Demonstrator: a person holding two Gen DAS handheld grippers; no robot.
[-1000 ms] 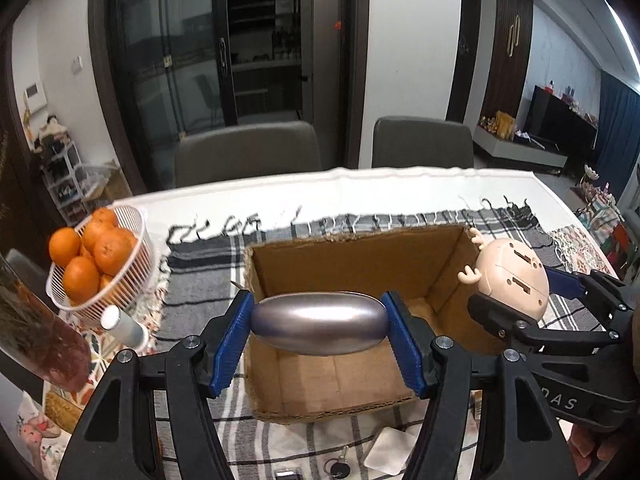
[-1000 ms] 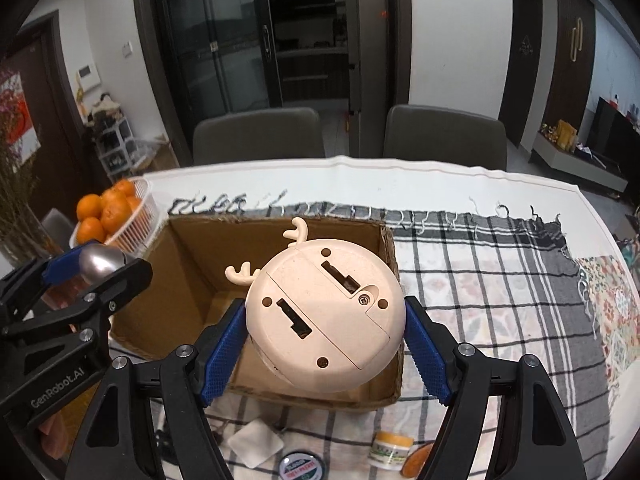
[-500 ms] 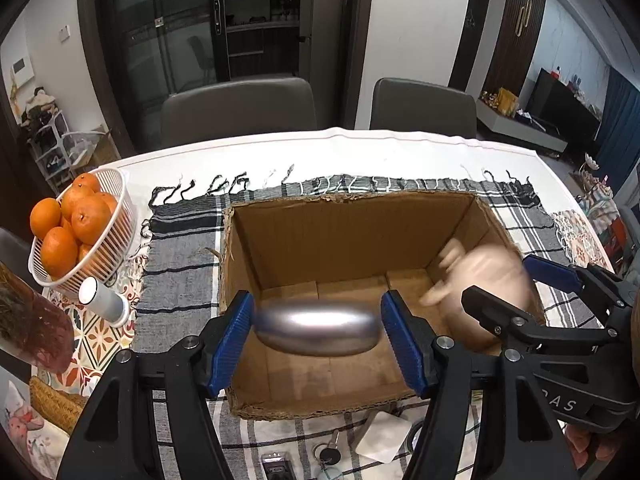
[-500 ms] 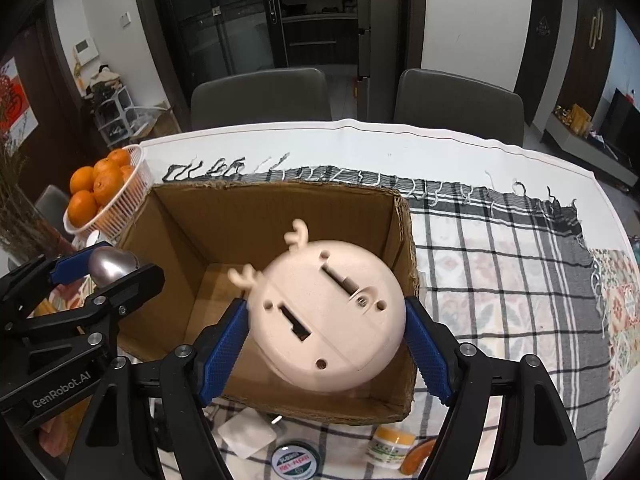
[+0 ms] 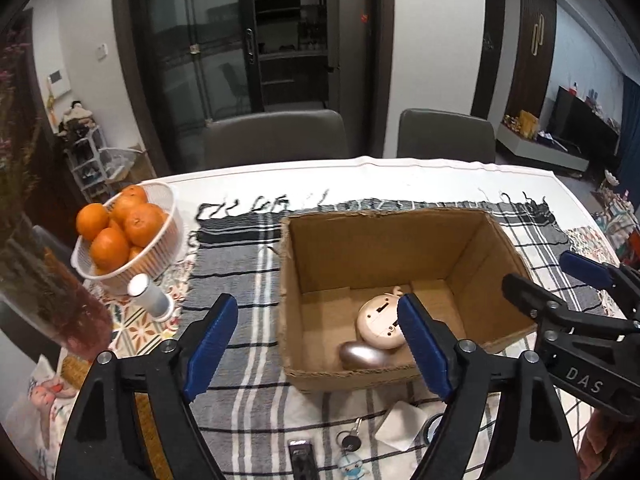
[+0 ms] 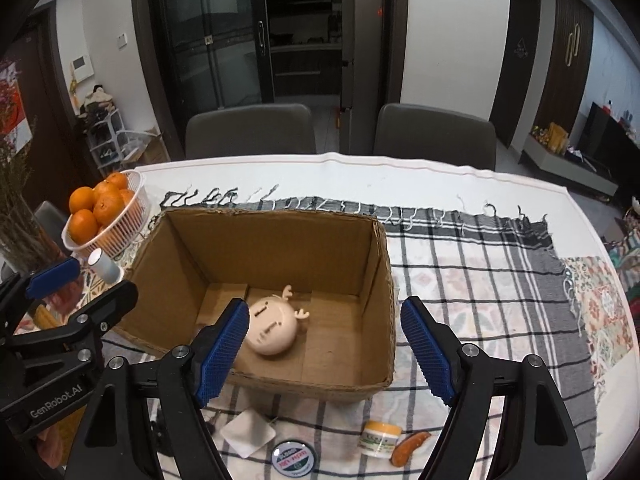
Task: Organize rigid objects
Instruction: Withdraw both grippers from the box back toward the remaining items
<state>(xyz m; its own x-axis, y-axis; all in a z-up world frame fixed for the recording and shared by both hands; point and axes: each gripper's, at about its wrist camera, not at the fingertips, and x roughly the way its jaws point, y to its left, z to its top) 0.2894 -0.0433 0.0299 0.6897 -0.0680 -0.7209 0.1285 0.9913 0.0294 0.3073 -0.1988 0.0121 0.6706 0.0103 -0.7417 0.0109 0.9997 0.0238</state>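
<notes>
- In the box (image 5: 384,240): deer toy (image 6: 274,330) + silver egg (image 5: 366,356) lay dropped.
- L gripper (image 5: 320,350) & R gripper (image 6: 324,354): fingers wide apart, empty.
- Next, prob: grab jar (image 6: 380,438) off table.

White basket of oranges (image 5: 120,232), two grey chairs (image 6: 250,130), plaid cloth (image 6: 480,264)

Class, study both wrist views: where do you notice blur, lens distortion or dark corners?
Left wrist view: door frames bow outward, corners go black, and the silver oval object in the cardboard box looks sharp. Right wrist view: the same fisheye curving and dark corners; the round antlered toy is slightly smeared.
</notes>
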